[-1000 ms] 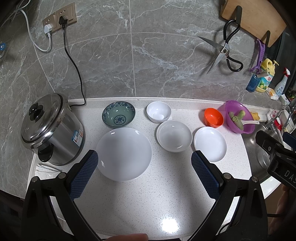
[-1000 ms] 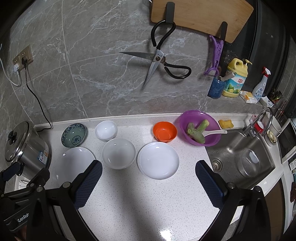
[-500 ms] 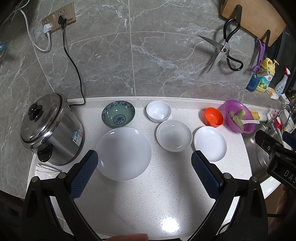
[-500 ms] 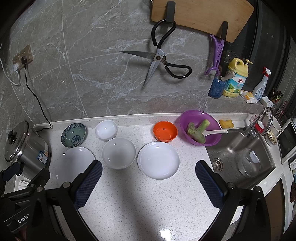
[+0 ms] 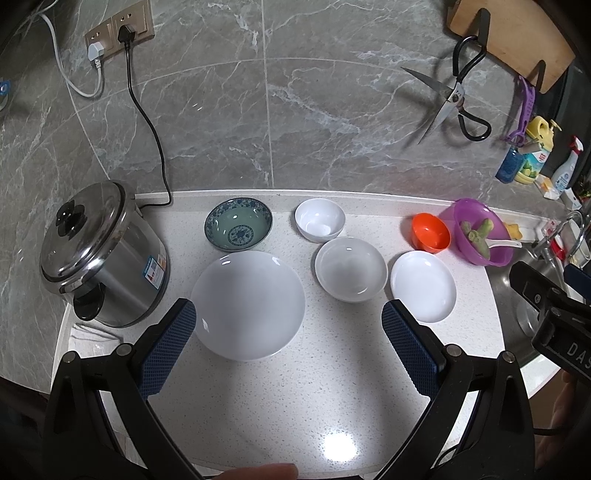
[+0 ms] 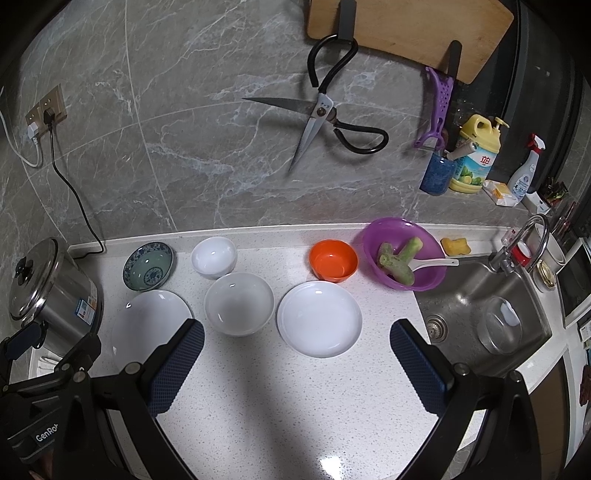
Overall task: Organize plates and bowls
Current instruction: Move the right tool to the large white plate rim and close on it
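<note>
On the white counter lie a large white plate, a wide white bowl, a small white plate, a small white bowl, a blue patterned bowl and an orange bowl. My left gripper is open and empty, above the counter in front of the large plate. My right gripper is open and empty, in front of the small plate.
A steel rice cooker stands at the left. A purple bowl with vegetable stalks and a spoon sits by the sink at the right. Scissors and a cutting board hang on the wall. Bottles stand behind the sink.
</note>
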The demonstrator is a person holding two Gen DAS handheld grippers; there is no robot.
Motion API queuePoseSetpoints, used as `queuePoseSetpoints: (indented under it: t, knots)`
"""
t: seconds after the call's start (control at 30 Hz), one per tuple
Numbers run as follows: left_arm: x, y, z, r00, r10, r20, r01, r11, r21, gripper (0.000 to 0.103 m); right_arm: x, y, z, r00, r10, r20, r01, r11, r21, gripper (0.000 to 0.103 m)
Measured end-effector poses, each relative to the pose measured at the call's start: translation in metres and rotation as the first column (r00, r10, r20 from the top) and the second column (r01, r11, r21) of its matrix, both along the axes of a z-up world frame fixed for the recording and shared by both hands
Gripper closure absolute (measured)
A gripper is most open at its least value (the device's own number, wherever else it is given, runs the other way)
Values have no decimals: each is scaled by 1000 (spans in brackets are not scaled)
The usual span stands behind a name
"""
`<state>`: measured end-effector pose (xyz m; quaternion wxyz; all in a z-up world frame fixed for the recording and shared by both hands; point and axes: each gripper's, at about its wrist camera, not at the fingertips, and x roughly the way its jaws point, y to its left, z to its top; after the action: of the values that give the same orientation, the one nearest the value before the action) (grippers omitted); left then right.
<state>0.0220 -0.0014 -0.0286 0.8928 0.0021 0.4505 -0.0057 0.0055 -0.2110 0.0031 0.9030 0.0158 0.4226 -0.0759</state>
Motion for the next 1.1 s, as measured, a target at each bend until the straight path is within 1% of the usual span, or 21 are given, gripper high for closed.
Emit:
queuePoseSetpoints:
  t: [0.07, 0.13, 0.2, 0.27, 0.33, 0.4, 0.47, 0.5, 0.53, 0.57, 0.63, 0.67, 0.7, 0.77, 0.8, 0.83, 0.87, 0.93, 0.97, 1.03, 1.1]
  knots:
    - [-1, 3, -7, 1000, 1, 0, -1, 1000, -13, 1, 2, -1, -4, 1000, 5, -7, -4, 1000, 6, 0]
    - [-4, 10, -20, 1000, 7, 1, -7, 1000, -22, 1, 4, -2, -10, 1000, 19, -13, -18, 1000, 25, 0]
    - [-8, 22, -47, 999, 26, -24, -27, 999, -24, 1, 2, -5, -26, 998, 54, -11, -53, 996, 65, 0]
    - [-13, 39, -85, 993, 72, -95, -74, 997, -27, 1, -2, -8, -47, 996, 81, -23, -78, 992, 98, 0]
    - [-24, 62, -125, 977, 134, -167, -142, 989, -36, 2, -7, -16, -81, 993, 107, -40, -99, 982, 159, 0]
    - [-40, 88, -165, 952, 192, -237, -213, 975, -69, 3, -9, -24, -106, 990, 122, -68, -106, 973, 207, 2]
    - [-59, 116, -201, 919, 248, -307, -298, 946, -128, 3, -9, -31, -135, 983, 154, -96, -124, 957, 261, 4]
    - [-68, 127, -216, 900, 267, -344, -334, 930, -154, 3, -8, -32, -144, 980, 172, -101, -138, 951, 278, 4]
    - [-77, 137, -230, 888, 272, -371, -358, 915, -186, 2, -5, -32, -152, 975, 199, -98, -161, 939, 304, 4]
    - [-84, 144, -241, 884, 260, -389, -362, 907, -216, 2, -4, -32, -159, 970, 228, -80, -188, 922, 338, 4]
    - [-93, 151, -261, 875, 236, -422, -350, 912, -214, 1, 2, -30, -164, 961, 274, -31, -238, 880, 411, 4]
    - [-95, 155, -267, 876, 230, -423, -342, 916, -210, 1, 6, -26, -168, 953, 303, -5, -268, 851, 451, 1]
    - [-95, 159, -272, 877, 225, -425, -341, 914, -220, 1, 9, -21, -172, 947, 320, 11, -286, 832, 476, 0]
    - [-86, 173, -280, 866, 220, -448, -361, 896, -257, 1, 19, -8, -180, 936, 351, 27, -315, 799, 512, 0]
    - [-79, 185, -281, 870, 234, -433, -380, 879, -287, 2, 30, -1, -183, 933, 360, 11, -314, 795, 519, 0]
    - [-70, 195, -281, 884, 240, -402, -381, 867, -321, 2, 39, 8, -189, 929, 370, -13, -309, 793, 525, 0]
    - [-61, 205, -281, 895, 237, -378, -373, 863, -341, 2, 47, 16, -195, 923, 383, -42, -302, 786, 539, 1]
    - [-36, 221, -287, 902, 219, -371, -347, 880, -324, 2, 67, 30, -209, 912, 397, -106, -261, 760, 595, 13]
    - [-24, 225, -290, 907, 204, -369, -327, 892, -312, 2, 77, 35, -216, 907, 403, -124, -239, 734, 635, 20]
    - [-2, 235, -292, 921, 179, -347, -295, 901, -318, 2, 96, 47, -232, 900, 411, -146, -190, 671, 717, 22]
    - [13, 241, -295, 937, 149, -316, -255, 910, -327, 2, 107, 56, -241, 905, 393, -160, -168, 678, 716, 26]
